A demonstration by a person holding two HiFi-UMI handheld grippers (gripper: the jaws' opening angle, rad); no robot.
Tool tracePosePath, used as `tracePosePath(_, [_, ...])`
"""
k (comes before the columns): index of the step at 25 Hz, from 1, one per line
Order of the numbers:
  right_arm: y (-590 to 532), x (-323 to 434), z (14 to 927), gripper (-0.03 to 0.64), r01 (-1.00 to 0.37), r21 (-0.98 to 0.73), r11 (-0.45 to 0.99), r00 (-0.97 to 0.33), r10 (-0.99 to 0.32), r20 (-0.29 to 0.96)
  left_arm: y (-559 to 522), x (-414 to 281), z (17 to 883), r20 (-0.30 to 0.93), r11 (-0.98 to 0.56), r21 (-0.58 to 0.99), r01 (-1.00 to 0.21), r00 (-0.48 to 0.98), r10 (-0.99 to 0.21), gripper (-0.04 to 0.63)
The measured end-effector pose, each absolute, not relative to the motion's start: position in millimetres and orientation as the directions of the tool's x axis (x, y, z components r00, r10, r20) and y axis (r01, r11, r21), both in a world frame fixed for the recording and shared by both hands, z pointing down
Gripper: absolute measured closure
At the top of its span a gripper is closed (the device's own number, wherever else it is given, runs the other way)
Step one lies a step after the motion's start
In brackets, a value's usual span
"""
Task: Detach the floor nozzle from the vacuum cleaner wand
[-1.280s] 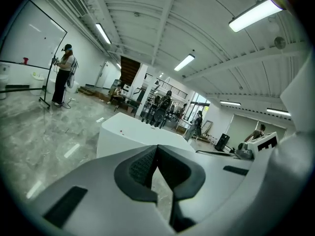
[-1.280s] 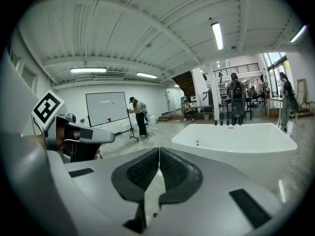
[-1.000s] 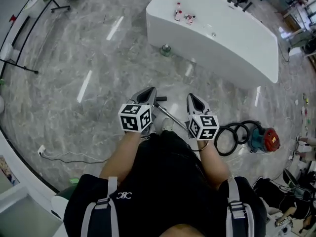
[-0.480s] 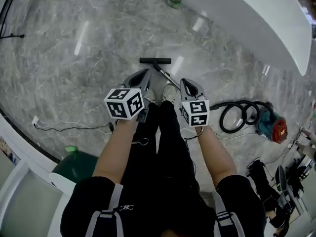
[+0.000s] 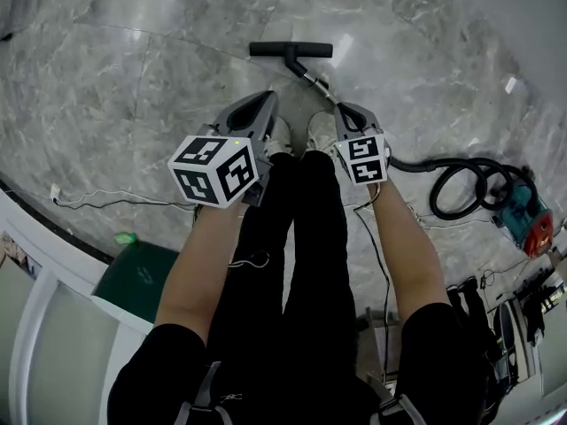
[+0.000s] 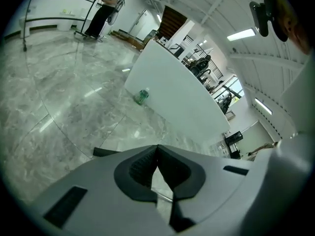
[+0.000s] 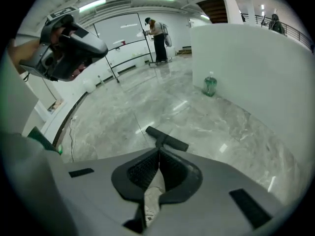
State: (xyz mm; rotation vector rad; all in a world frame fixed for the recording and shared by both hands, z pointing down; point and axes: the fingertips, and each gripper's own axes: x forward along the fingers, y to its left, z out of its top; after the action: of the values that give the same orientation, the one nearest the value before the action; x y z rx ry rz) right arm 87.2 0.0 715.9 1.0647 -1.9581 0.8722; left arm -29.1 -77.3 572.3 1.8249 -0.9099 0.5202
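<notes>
Approach step, nothing gripped yet. Left gripper point(image 5: 262, 104) and right gripper point(image 5: 345, 113) are both clenched, empty. Nozzle point(image 5: 291, 50) is on the floor point(image 5: 159, 69) at 12 o'clock, wand point(image 5: 312, 80) attached, running back toward 5. Next: jaws to be opened, then wand and nozzle neck clamped.

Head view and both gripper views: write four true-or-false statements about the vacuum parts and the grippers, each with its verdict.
1. The floor nozzle lies on the floor, joined to the wand. True.
2. The left gripper grips the nozzle. False: it is shut on nothing.
3. The right gripper is shut and empty. True.
4. The vacuum body sits at the head view's left side. False: it sits at the right, beside the coiled hose.
</notes>
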Motion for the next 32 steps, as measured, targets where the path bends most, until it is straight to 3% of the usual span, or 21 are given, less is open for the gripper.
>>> tracePosePath(7, [28.9,85.8,870.5,0.597,-0.866,-0.166,0.471,-0.28,-0.181,0.943,-40.9,-45.3,679.5,0.741,-0.189,0.582,-0.791,0.611,-0.277,0.586])
tracePosePath(10, [40.1,86.7,916.0,0.499,-0.804,-0.122,0.582,-0.212,-0.089,0.973,-33.0,-43.6,701.1,0.743,-0.179,0.596,-0.783,0.622,-0.247,0.586])
tracePosePath(14, [45.7,86.0,958.6,0.497,-0.78,-0.12,0.615,-0.168,-0.02,0.986,-33.6,-43.7,710.7,0.737,-0.192,0.609,-0.77,0.638,-0.224,0.586])
tracePosePath(32, [47.3,73.7,1010.2,0.437,-0.737,-0.161,0.656,-0.19,0.028,0.981,-61.1,-40.6,736.9,0.711,-0.178,0.649,-0.74,0.673,-0.207,0.586])
